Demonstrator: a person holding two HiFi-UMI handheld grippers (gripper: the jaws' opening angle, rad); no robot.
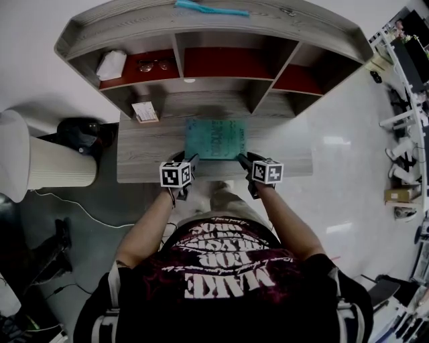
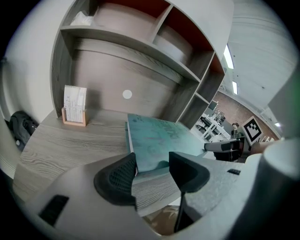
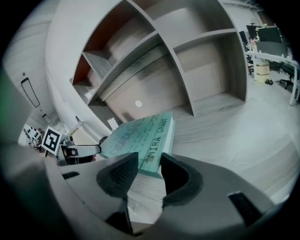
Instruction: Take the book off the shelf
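Observation:
A teal book (image 1: 214,139) lies flat on the wooden desk (image 1: 137,164), below the shelf unit (image 1: 322,33). My left gripper (image 1: 190,161) is at the book's near left corner and my right gripper (image 1: 244,159) at its near right corner. In the left gripper view the jaws (image 2: 152,166) stand wide open, and the book (image 2: 159,138) begins just beyond the tips. In the right gripper view the jaws (image 3: 150,171) are partly open, with the corner of the book's spine (image 3: 157,140) right in front of the gap; neither pad presses on it.
A small card holder (image 1: 145,112) stands at the desk's back left. The upper shelf holds a white bundle (image 1: 110,65) and glasses (image 1: 154,65). A teal strip (image 1: 211,9) lies on top. A white cylinder (image 1: 47,161) stands to the left on the floor. The desk's front edge is under my grippers.

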